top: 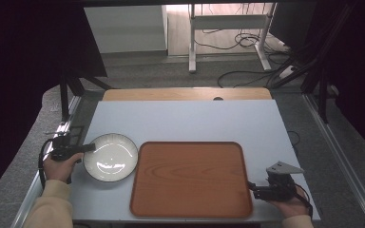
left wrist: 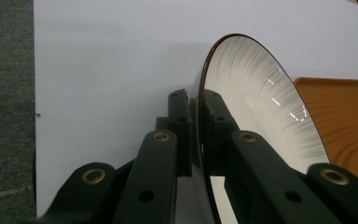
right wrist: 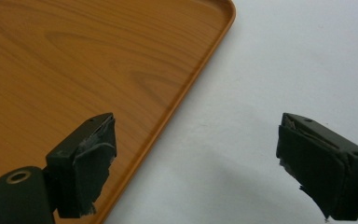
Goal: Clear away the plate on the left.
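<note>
A: Where the left hand-held gripper (left wrist: 198,121) meets the plate (left wrist: 261,116), its two black jaws are pressed together on the rim, one on the dark outer side, one on the white ribbed inner side. Entry: clamped on the plate's left edge.

B: Noted. In the high view the left hand-held gripper (top: 71,148) reaches in from the left, and the plate (top: 110,157) sits on the white desk (top: 185,118), just beside the left edge of the wooden tray (top: 190,178). Whether the plate touches the tray cannot be told.

A: Right hand-held gripper (right wrist: 196,163): jaws wide apart, nothing between the pads. One jaw hangs over the tray's corner region, the other over bare desk.

B: From above, it (top: 254,189) is held at the tray's near right corner, pointing left toward the tray. Tray surface bare. Both hands rest at the desk's near side, sleeves cream-coloured.
</note>
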The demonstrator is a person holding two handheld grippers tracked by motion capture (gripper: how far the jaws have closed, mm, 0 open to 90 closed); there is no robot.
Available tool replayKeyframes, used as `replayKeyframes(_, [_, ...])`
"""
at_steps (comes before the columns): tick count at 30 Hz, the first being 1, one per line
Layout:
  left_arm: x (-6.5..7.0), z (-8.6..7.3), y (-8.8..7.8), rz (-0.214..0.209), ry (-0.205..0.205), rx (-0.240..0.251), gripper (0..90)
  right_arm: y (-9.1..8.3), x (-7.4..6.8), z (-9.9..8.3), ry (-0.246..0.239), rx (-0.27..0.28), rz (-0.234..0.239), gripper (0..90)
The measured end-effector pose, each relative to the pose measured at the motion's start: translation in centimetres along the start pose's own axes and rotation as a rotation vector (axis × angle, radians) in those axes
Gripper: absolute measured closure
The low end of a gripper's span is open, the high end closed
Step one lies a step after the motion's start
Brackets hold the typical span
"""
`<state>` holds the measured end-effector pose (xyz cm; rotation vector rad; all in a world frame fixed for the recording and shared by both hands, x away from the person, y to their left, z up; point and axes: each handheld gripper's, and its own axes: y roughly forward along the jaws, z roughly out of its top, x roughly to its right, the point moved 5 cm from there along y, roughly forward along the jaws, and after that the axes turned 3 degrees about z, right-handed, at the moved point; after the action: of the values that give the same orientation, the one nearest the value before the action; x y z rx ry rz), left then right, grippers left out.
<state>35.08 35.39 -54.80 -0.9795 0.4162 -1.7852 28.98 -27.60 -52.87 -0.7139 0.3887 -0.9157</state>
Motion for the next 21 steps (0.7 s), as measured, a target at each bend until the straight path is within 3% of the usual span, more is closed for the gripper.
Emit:
replayKeyframes(8, [0.4,0.4,-0.5,-0.018,-0.011,0.047,83.6,0.0,0.0,0.0,0.002,0.000,0.000,12.4])
replayKeyframes(10, [0.3,0.5,-0.7,-0.048,-0.032,0.058,83.0,-0.1,0.1,0.0,0.005,0.002,0.000,12.4])
replayKeyframes(21, [0.3,0.8,-1.2,-0.052,-0.041,0.087,81.9,-0.1,0.0,0.0,0.005,0.002,0.003,12.4])
